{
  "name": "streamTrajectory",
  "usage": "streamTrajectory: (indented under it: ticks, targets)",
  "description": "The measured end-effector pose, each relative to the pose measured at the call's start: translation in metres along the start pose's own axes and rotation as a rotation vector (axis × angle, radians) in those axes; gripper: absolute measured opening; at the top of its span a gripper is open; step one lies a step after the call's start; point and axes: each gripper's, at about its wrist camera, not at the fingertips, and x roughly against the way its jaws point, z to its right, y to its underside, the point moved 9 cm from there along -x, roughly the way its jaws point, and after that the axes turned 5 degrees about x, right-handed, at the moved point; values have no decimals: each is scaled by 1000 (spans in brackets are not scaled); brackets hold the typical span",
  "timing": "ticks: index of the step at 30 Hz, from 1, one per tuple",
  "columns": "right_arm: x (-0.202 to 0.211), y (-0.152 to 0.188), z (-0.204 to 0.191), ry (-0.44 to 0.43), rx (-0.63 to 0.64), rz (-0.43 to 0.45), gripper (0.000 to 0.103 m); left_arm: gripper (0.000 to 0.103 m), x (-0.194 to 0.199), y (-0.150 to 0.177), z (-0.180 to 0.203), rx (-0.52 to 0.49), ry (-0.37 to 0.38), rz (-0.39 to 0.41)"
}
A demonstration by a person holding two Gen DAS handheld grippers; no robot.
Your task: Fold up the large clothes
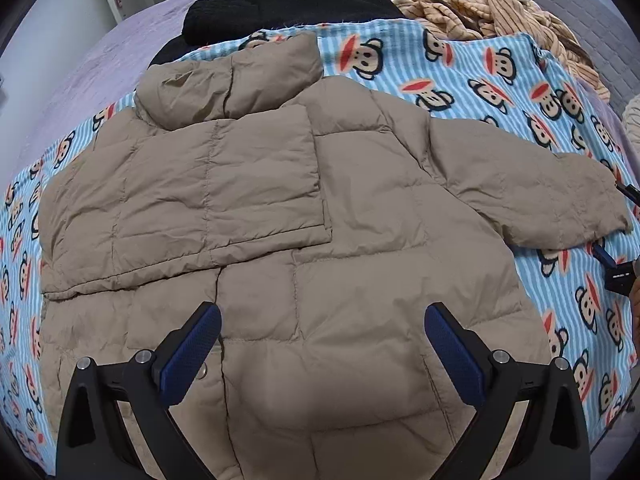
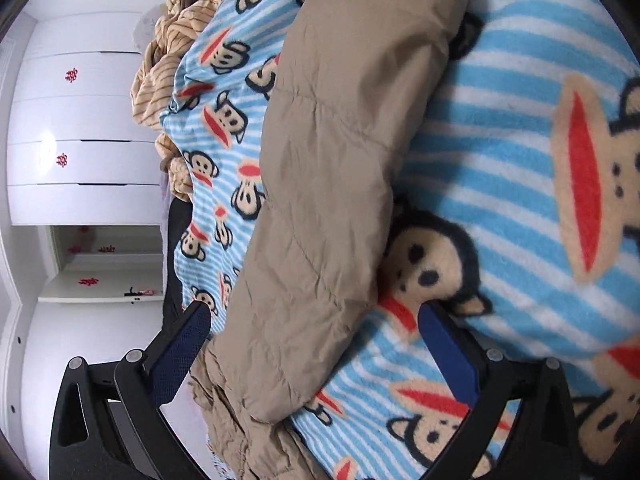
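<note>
Jacket: one; grippers: two

We see a plain khaki-tan puffer jacket, quilted in square panels, with no print on it. Under it lies a fleece blanket in light blue and white stripes, dotted with cartoon monkey faces: dark navy heads, beige muzzles, red mouths. The bed below wears a muted lilac cover. At the far edge of the bed we find a black knitted garment and a tan plush garment with thin brown stripes. The left claw is black with 2 dark blue textured pads; the right claw matches. White cabinets carry small red decals.
</note>
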Motion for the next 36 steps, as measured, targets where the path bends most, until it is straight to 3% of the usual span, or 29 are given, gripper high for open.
streamTrajectory:
  ticks: [3,6,7,8,9,10,11,17,21,25,29,33,36]
  targets:
    - [-10,-15,-3,-85,-85,4,103,102,2,-8,-1,10,-6,18]
    - [-19,-24,-3,-241,-233,-1,100,102,7,-18,-8,12,-45,54]
    - [-22,-25,-2,-273,-278,-4,89,102,8,-22,-12,19,-49,61]
    - [-25,-24,-1,-292,-308,-14,68,102,11,-26,-17,30,-50,68]
    - [-29,-23,1,-294,-329,-32,53,102,13,-29,-23,43,-53,73]
    - [-32,-22,1,-294,-335,-43,29,102,15,-32,-29,53,-54,77]
    - [-33,-22,-3,-304,-325,-46,18,102,17,-35,-36,60,-57,82]
    - [-32,-16,-83,-392,-87,-77,14,102,30,-44,-87,94,-115,121]
    - [-48,17,-164,-396,156,-159,14,102,33,-50,-125,140,-130,136]
    - [-85,85,-245,-346,440,-271,14,102,39,-58,-162,198,-133,156]
    - [-130,182,-299,-273,720,-387,14,102,43,-62,-196,212,-142,174]
    - [-182,280,-296,-163,895,-516,14,102,36,-60,-216,213,-137,164]
    - [-210,323,-267,-69,920,-587,14,102,27,-54,-222,215,-115,149]
